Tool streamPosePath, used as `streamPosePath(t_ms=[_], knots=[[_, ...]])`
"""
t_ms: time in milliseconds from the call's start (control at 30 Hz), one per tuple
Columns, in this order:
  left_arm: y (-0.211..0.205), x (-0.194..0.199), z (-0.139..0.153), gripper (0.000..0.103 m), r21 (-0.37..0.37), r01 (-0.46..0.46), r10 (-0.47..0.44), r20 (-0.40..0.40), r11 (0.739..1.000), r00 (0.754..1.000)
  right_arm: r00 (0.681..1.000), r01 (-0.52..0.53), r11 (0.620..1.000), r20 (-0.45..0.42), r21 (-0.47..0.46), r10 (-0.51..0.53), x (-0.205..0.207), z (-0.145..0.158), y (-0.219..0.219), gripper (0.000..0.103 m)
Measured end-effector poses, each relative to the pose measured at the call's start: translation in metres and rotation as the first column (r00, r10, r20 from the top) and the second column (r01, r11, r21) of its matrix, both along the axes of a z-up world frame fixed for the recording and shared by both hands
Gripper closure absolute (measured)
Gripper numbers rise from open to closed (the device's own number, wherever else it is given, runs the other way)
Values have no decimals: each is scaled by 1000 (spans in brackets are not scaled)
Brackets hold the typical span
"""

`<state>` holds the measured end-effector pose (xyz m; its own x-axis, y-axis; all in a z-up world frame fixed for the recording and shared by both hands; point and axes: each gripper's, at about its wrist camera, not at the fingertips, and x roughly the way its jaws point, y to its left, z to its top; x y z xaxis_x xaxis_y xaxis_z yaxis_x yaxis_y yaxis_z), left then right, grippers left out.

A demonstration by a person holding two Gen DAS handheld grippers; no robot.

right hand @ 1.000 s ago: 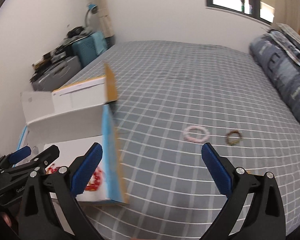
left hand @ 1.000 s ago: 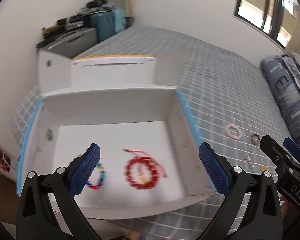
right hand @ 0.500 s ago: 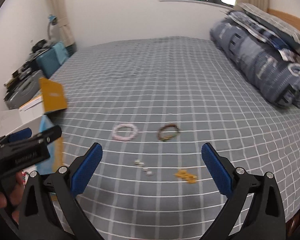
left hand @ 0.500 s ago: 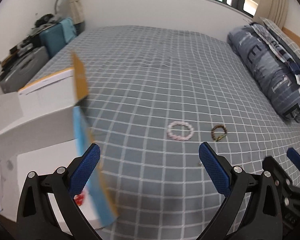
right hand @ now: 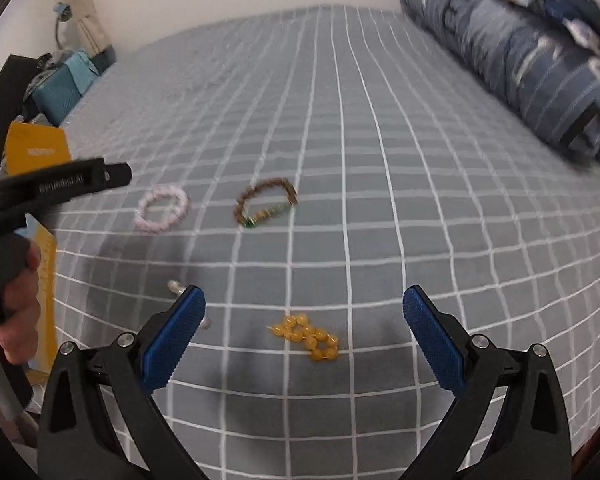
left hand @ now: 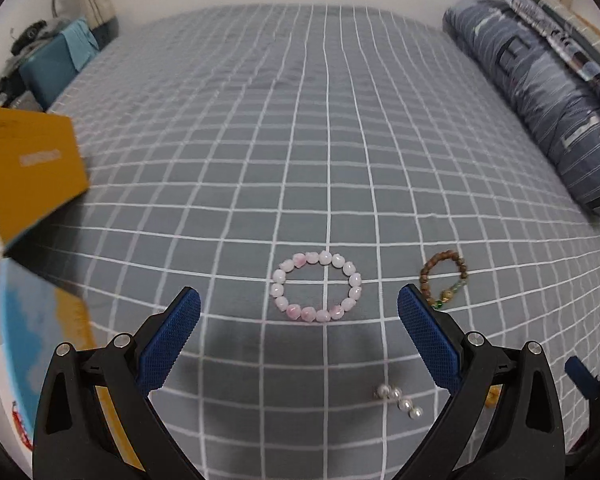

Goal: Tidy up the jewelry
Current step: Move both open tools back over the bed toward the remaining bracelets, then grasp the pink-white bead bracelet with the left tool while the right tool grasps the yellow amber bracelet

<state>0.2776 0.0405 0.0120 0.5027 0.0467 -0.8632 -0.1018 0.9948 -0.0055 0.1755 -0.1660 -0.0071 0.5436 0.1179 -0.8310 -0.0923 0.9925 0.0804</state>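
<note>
Jewelry lies loose on a grey bedsheet (left hand: pixel 328 128) with a white grid: one ring-shaped bracelet of rounded pale-pink beads (left hand: pixel 316 287), one bracelet of small brown wooden beads with a green-and-gold section (left hand: pixel 444 281), one short row of four glossy white pearls (left hand: pixel 399 399), and one heap of smooth amber-yellow beads (right hand: pixel 306 336). Left gripper (left hand: pixel 298 312), with textured blue pads (left hand: pixel 170 336) on black arms, has its jaws spread wide, holding nothing, the pink bracelet between them. Right gripper (right hand: pixel 304 316) is likewise spread wide over the yellow beads. One yellow-flapped cardboard box (left hand: pixel 28 168) stands at the left.
</note>
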Motion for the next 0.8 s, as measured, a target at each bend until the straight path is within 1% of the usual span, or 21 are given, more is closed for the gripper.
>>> streamPosePath(t_ms=[133,233,333,400,500,567,633,700,767,800], knots=[[-2,15,-22,6,35,13,-13,-10,999,1000,998,-10,1000,-57,-8,9,8,-30,-1,8],[-4,25,-42,6,23,15,-14,-49,1000,999,996,-16,1000,-90,-9,15,12,-46,0,8],[-5,32,-60,6,32,17,-14,-87,999,996,995,-21,1000,-102,-9,20,12,-53,0,8],[-5,36,-72,6,32,11,-7,-118,999,993,994,-25,1000,-111,-13,24,12,-57,0,11],[-2,38,-86,6,16,9,-6,-137,1000,991,990,-32,999,-137,-13,30,13,-63,0,18],[-2,39,-91,5,21,10,-7,-125,1000,992,989,-33,999,-146,-29,28,14,-68,1,23],[-2,38,-94,6,25,19,-15,-116,1000,993,988,-29,999,-152,-24,25,17,-70,-2,25],[-2,37,-95,7,21,16,-14,-116,1000,993,987,-24,1000,-160,-20,20,17,-69,-3,32],[-2,35,-95,12,23,18,-16,-117,1000,993,987,-17,1000,-161,-26,12,17,-68,-4,39],[0,35,-95,13,21,20,-18,-118,1000,993,987,-13,1000,-163,-29,8,17,-68,-5,41]])
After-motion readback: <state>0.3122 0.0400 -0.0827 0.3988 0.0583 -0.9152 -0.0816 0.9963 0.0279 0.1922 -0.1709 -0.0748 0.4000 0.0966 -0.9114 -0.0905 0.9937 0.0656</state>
